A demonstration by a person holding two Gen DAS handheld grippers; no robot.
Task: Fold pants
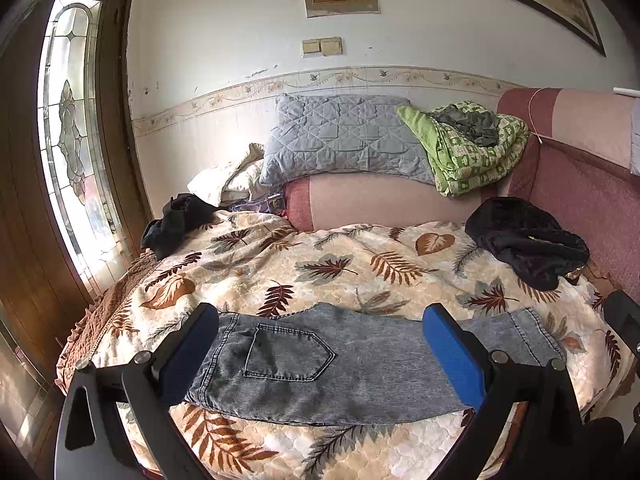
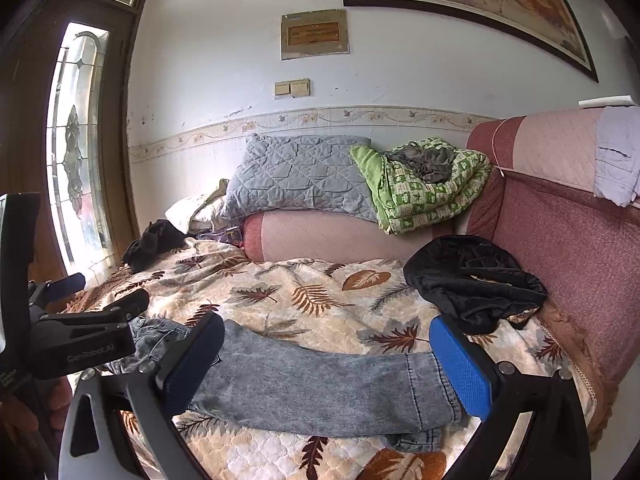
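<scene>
Grey-blue jeans [image 1: 320, 364] lie flat across the leaf-print bedspread [image 1: 320, 264], folded lengthwise with a back pocket [image 1: 288, 354] facing up. The waist end is on the left and the leg hems [image 2: 428, 392] on the right. My left gripper [image 1: 322, 312] is open, hovering over the waist and seat with its blue pads [image 1: 452, 356] spread wide. My right gripper [image 2: 326, 322] is open too, over the lower legs, and holds nothing. The left gripper [image 2: 100, 294] also shows at the left of the right wrist view, above the crumpled waist.
A black garment [image 1: 524, 240] lies at the bed's right, and another black garment [image 1: 176, 220] at the far left. A grey quilted pillow [image 1: 340, 136] and green blanket [image 1: 468, 152] rest on a pink bolster [image 1: 380, 200]. A padded backrest [image 2: 568, 240] stands on the right, and a glass-panelled door [image 1: 68, 120] on the left.
</scene>
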